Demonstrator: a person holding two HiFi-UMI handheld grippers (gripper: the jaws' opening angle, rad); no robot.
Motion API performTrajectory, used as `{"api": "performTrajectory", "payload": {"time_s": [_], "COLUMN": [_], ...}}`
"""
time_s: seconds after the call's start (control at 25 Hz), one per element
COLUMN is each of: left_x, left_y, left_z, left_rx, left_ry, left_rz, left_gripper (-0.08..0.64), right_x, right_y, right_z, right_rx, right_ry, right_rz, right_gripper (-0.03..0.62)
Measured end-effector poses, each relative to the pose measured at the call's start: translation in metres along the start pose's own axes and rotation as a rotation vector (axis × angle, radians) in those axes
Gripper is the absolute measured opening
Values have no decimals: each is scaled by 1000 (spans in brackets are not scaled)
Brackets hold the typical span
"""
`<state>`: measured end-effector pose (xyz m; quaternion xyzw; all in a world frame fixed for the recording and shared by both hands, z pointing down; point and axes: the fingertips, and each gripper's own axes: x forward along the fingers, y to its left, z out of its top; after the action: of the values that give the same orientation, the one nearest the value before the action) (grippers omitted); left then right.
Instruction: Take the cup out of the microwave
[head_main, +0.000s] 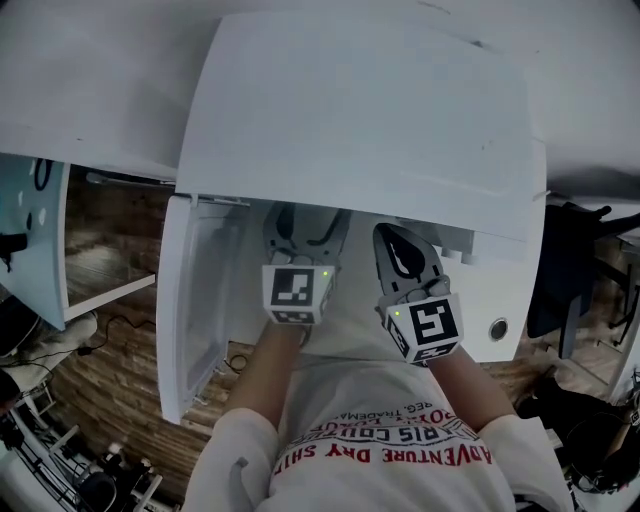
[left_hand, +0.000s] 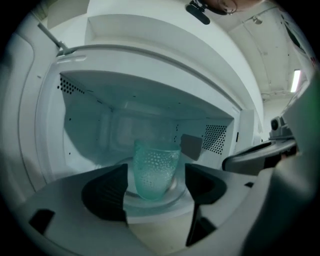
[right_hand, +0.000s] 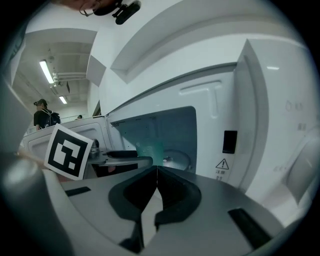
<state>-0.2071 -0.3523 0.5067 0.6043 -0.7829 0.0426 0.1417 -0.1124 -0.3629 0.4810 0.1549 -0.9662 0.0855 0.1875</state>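
A pale green dimpled glass cup (left_hand: 154, 170) stands upright on the turntable (left_hand: 172, 199) inside the white microwave (head_main: 360, 110), whose door (head_main: 195, 300) hangs open to the left. My left gripper (left_hand: 156, 181) is open at the oven's mouth. The cup shows in the gap between its dark pads (left_hand: 107, 192), a little beyond them and untouched. In the head view the left gripper (head_main: 300, 225) reaches under the oven's top edge, which hides the cup. My right gripper (right_hand: 156, 175) is shut with nothing in it, beside the left gripper (right_hand: 127, 161) and in front of the control panel (right_hand: 270, 125). The cup (right_hand: 150, 149) shows behind them.
A second white appliance with an open door (head_main: 40, 240) stands to the left. Cables and gear lie on the wooden floor (head_main: 110, 370) below. A dark chair (head_main: 570, 270) is at the right. A person (right_hand: 45, 117) stands far off in the room.
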Motion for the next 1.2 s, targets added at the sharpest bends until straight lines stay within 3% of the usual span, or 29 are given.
{"api": "performTrajectory", "payload": {"time_s": [0.2,0.44,0.64,0.96,1.2], "left_x": [18,33,37,28,2], "left_y": [2,4,3,-1,-14], "left_z": [3,4,4,7,8], "left_rx": [16,93,93,132,115], "left_ry": [-15,14,23,23,13], "left_rz": [-41,-41,-71,-69,-82], "left_gripper": [381,383,367,360,359], "right_x": [5,6,7,5,-10], "right_y": [-1,-10,-13,-11,-6], "right_z": [-4,-10,-12,-9,-7], "right_rx": [2,13,20,25,17], "right_ry": [20,41,52,34,15], "right_rz": [-1,-18,-39,-47,-55], "right_gripper": [12,12,12,12,12]}}
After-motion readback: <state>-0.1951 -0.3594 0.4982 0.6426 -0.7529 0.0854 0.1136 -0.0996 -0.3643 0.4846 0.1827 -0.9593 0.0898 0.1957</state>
